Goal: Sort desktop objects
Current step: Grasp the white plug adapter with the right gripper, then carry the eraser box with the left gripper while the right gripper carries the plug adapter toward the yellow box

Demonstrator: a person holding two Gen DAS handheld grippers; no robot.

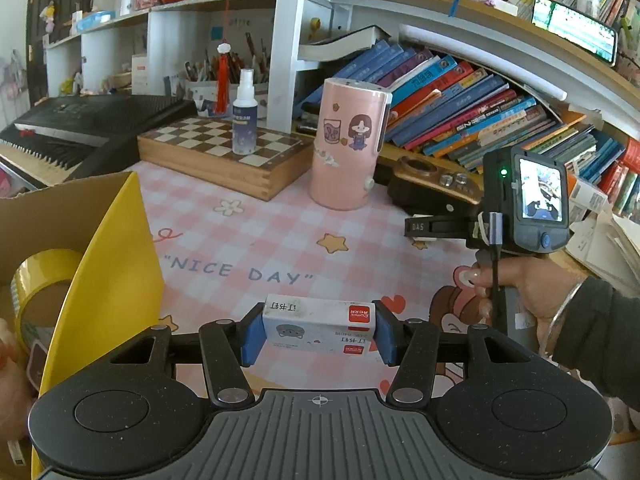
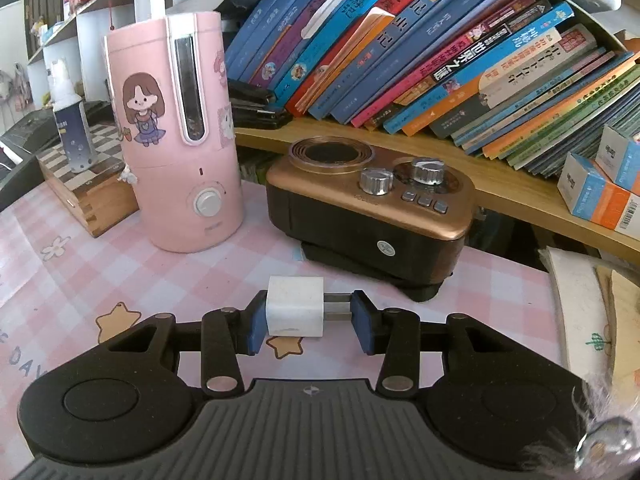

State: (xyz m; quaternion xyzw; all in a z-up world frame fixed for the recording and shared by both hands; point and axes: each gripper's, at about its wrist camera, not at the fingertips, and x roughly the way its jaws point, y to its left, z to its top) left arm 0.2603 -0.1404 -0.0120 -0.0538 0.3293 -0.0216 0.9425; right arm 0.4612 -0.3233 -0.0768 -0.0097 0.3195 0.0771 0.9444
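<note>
The small white cube-shaped plug-in charger [image 2: 295, 306] is held just above the pink checked desk [image 2: 120, 272] mat, pinched between the blue-padded fingers [image 2: 256, 330] of the right gripper [image 2: 310, 320]; the left pad is pressed flat on the white body, while the right pad appears to be borne only on the tips of the two metal prongs. That is judged a weak hold: the prongs offer a small, hard, smooth contact, so the charger could be pivoted about them or slipped out if the gripper is swung or tilted quickly. Just behind it, the bronze-and-black radio [image 2: 372, 220] with silver knobs and the tall pink cylindrical appliance [image 2: 176, 148] with a cartoon girl sticker could be knocked if the charger is carried forward rather than lifted clear first. In the left wrist view, a white rectangular cardboard box of staples [image 1: 320, 330] with a red label is clamped end to end by the narrowed fingers of the left gripper [image 1: 318, 334], held low over the desk beside the open cardboard carton [image 1: 48, 216] with a yellow flap, in which a roll of yellow tape [image 1: 40, 284] lies. The upright flap could be caught by the box or the gripper, so that the box is dropped outside the carton. With both grippers loaded near each other, a collision between them is also possible.
</note>
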